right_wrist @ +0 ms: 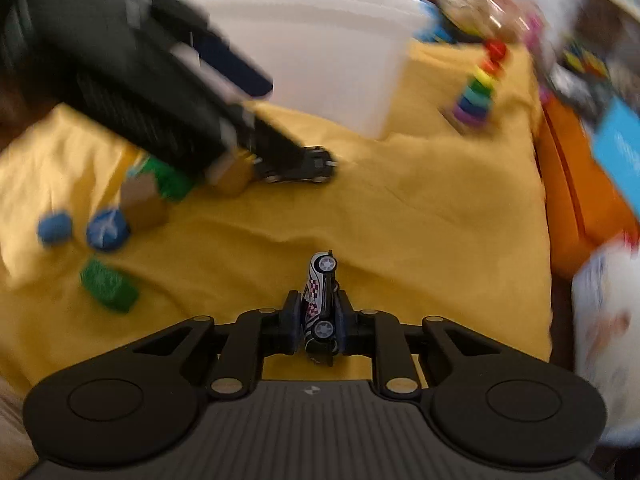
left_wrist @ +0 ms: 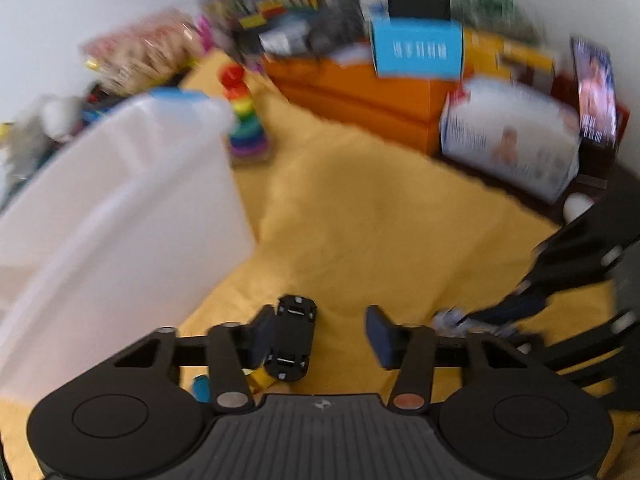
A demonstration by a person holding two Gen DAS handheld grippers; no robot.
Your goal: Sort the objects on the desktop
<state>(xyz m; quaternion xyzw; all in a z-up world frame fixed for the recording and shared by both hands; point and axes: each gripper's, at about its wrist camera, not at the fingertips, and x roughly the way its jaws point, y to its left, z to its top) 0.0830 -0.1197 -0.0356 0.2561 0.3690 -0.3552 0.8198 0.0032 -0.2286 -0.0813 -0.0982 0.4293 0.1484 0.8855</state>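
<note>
A yellow cloth (right_wrist: 400, 216) is spread over a cluttered desk, and both views are blurred. The right gripper (right_wrist: 318, 320) is seen with its jaws pressed onto a white toy car (right_wrist: 320, 300) patterned with checks; the car is pinched on its side, wheels facing the camera, nose pointing away. The left gripper (left_wrist: 320, 334) is shown with its jaws spread; a black toy car (left_wrist: 292, 340) lies between them, touching the left finger (left_wrist: 260, 334) while the other finger stands clear of it, so nothing is gripped there yet. A translucent white bin (left_wrist: 120, 208) stands just beside on the left, a rainbow stacking toy (left_wrist: 244, 120) behind it. Loose pieces lie on the cloth near the left gripper: green blocks (right_wrist: 108, 284), blue caps (right_wrist: 106, 230) and wooden blocks (right_wrist: 144, 200). The step in hand is judged to be picking up both cars for sorting. For a sound grasp, the black car should be centred between the pads before closing, and squeezed across its flanks so it is not tipped or rolled away.
</note>
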